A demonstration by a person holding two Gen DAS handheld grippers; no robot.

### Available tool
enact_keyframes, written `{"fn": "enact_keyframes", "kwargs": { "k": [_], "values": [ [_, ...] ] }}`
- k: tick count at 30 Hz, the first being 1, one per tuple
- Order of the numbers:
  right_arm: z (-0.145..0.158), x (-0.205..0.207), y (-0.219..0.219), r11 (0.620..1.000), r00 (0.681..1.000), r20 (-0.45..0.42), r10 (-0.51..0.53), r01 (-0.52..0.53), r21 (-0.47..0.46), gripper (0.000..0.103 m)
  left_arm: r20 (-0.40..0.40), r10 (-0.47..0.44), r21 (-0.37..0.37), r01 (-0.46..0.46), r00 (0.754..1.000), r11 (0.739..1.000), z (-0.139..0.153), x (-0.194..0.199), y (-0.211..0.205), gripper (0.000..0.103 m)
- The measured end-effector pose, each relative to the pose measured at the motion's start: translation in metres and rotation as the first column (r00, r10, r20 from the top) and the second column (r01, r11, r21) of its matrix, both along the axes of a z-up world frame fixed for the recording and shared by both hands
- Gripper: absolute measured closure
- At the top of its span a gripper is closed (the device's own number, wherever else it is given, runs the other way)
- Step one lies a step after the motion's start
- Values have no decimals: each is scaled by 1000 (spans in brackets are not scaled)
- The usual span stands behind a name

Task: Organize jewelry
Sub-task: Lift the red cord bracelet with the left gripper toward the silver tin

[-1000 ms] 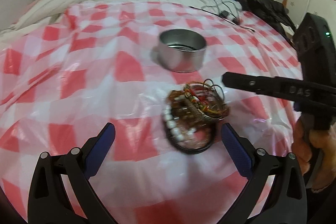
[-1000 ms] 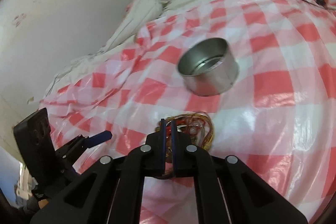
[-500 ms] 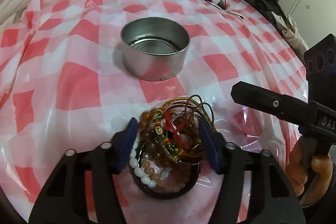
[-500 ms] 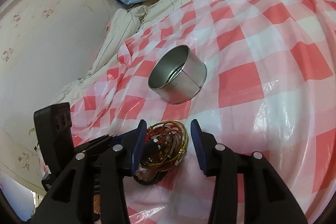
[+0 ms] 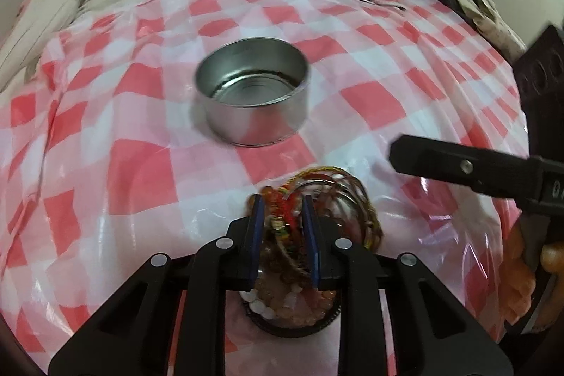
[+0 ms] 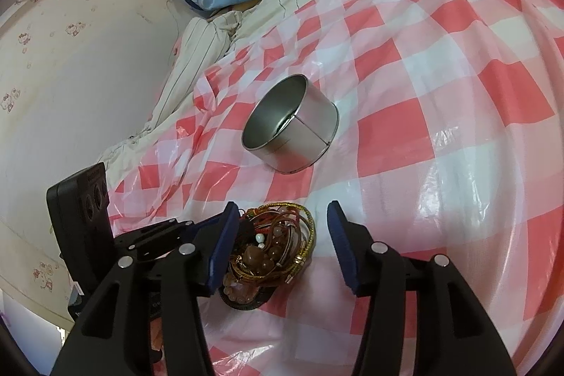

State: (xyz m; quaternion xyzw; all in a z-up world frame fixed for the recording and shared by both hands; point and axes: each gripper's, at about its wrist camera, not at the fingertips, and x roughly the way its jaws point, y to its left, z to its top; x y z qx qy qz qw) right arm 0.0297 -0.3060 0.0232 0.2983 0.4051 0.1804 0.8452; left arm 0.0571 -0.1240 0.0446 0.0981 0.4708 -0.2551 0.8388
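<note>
Left tool (image 5: 281,212) just closed, pinching bracelet pile (image 6: 273,247), right tool (image 6: 280,224) just opened wide astride it, tin (image 5: 252,95) empty.

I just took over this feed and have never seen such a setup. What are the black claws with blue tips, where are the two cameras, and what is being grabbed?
There is no robot. A person holds a hand-held gripper in each hand, with a fisheye camera on each looking along its fingers.

In the left view, the left hand-held gripper has just been closing, and its blue pads now pinch strands in the pile of bracelets.

In the right view, the right hand-held gripper has just been opening; its pads stand apart around the same pile, gripping nothing.

Beyond the pile an empty metal tin stands on the red-checked plastic sheet.
</note>
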Motion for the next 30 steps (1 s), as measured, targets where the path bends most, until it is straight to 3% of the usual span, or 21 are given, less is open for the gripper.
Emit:
{"fn": "enact_keyframes", "kwargs": {
  "k": [2, 8, 9, 11, 13, 16, 22, 24, 28, 30],
  "values": [
    [0, 0, 0, 1000, 1000, 0, 0, 0, 1, 51, 41, -24, -10, 25, 999, 1000, 9, -5, -3, 97],
    [-2, 0, -2, 1000, 1000, -7, -11, 11, 6, 51, 34, 19, -221, -11, 999, 975, 44, -1, 29, 100],
    [-3, 0, -2, 1000, 1000, -9, -10, 10, 5, 51, 20, 31, -213, -26, 999, 977, 43, 2, 32, 99],
    [-3, 1, -1, 1000, 1000, -12, -4, 4, 2, 51, 49, 63, -72, -59, 997, 996, 35, 4, 32, 99],
    [-4, 1, 1, 1000, 1000, -13, 5, -5, 2, 51, 7, 76, -126, -74, 997, 989, 31, 8, 39, 99],
    [-3, 2, 7, 999, 999, -10, 32, -32, -12, 51, 34, 68, -163, -61, 997, 985, 40, 6, 41, 99],
    [-8, 2, 30, 985, 997, -17, 77, -78, -155, 51, 82, 95, -326, -63, 992, 943, 66, 1, 61, 99],
    [-13, 3, 32, 981, 997, -22, 73, -76, -180, 51, 87, 106, -329, -72, 990, 942, 69, 1, 62, 99],
    [-16, 4, 39, 970, 996, -11, 89, -89, -228, 80, 74, 111, -324, -81, 991, 943, 67, 3, 62, 99],
    [-14, 3, 45, 956, 995, -1, 96, -93, -279, 81, 78, 108, -322, -77, 991, 944, 67, 2, 61, 99]
  ]
}}
